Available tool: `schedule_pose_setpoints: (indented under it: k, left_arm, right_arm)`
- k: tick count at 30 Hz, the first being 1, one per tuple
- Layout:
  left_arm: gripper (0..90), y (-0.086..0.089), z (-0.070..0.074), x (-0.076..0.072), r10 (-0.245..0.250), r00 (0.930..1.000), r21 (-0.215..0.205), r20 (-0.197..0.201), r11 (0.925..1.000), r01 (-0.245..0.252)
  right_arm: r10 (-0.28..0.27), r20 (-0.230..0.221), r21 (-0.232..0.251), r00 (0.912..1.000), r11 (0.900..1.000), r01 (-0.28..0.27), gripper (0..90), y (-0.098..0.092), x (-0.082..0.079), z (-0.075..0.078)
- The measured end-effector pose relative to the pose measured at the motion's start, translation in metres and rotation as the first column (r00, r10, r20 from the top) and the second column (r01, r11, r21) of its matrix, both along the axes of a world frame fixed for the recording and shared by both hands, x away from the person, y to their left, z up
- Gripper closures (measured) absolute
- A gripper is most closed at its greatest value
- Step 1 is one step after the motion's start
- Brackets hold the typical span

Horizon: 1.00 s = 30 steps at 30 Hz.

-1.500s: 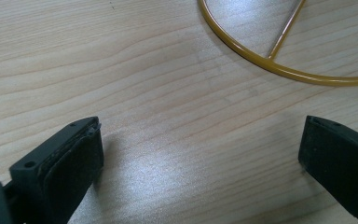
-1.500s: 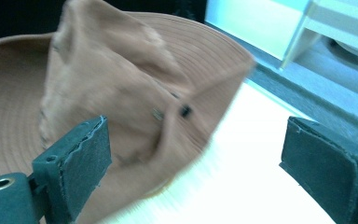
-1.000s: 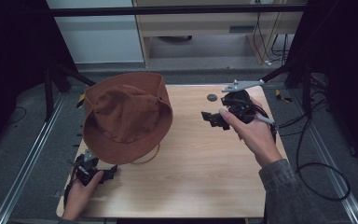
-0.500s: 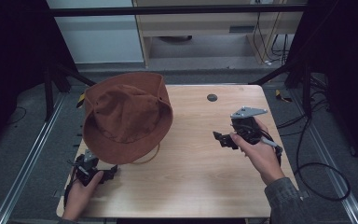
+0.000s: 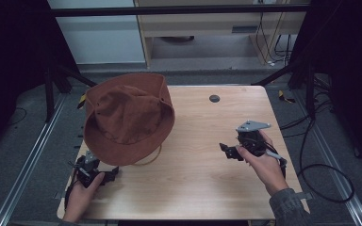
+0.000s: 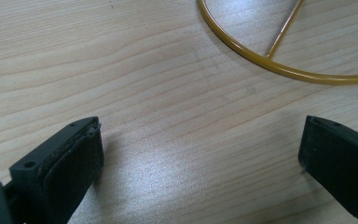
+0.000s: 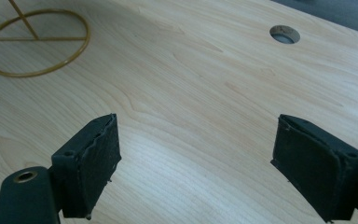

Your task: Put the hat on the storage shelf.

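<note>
A brown brimmed hat [image 5: 127,117] perches on a yellow wire stand whose ring base [image 5: 152,159] rests on the wooden table [image 5: 193,188]. My left gripper [image 5: 111,172] lies low at the table's near left corner, just below the hat brim. It is open, with bare wood between its pads [image 6: 200,149], and the ring base [image 6: 279,70] lies just ahead of it. My right gripper [image 5: 226,151] is held over the right half of the table, pointing left. It too is open with nothing in it [image 7: 196,158], and the ring base [image 7: 37,42] sits farther off at upper left.
A round cable hole [image 5: 214,98] sits in the table's far middle, and shows again [image 7: 284,34] past the right gripper. Cables trail over the floor at the right [image 5: 320,165]. Metal rails [image 5: 33,160] run along both sides of the table.
My right gripper has moved toward the near edge of the table and sunk lower, still open. The left gripper and the hat have stayed put.
</note>
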State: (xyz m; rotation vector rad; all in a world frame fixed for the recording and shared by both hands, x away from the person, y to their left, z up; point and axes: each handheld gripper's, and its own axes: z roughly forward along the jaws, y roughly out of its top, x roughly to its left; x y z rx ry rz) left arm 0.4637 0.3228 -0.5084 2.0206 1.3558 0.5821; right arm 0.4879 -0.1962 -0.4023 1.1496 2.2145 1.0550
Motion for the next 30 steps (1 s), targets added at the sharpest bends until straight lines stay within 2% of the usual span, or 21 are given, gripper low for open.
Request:
schedule_pose_setpoints:
  k: [10,13,19,26,30]
  left_arm:
    - [0.0,0.0,0.0,0.0,0.0,1.0,0.0,0.0,1.0,0.0]
    - [0.0,0.0,0.0,0.0,0.0,1.0,0.0,0.0,1.0,0.0]
    - [0.0,0.0,0.0,0.0,0.0,1.0,0.0,0.0,1.0,0.0]
    - [0.0,0.0,0.0,0.0,0.0,1.0,0.0,0.0,1.0,0.0]
    - [0.0,0.0,0.0,0.0,0.0,1.0,-0.001,0.0,1.0,0.0]
  right_arm:
    - [-0.036,-0.009,-0.009,0.9993,0.999,0.036,15.4,-0.01,-0.001,-0.025]
    - [-0.047,-0.024,-0.005,0.9986,0.999,0.047,15.4,-0.013,-0.003,-0.037]
    - [-0.057,-0.043,-0.011,0.9974,0.998,0.057,15.4,-0.015,-0.005,-0.05]
    - [-0.068,-0.064,-0.022,0.9957,0.998,0.066,15.5,-0.012,-0.004,-0.069]
    - [-0.075,-0.07,-0.027,0.9947,0.997,0.073,15.1,-0.009,-0.003,-0.076]
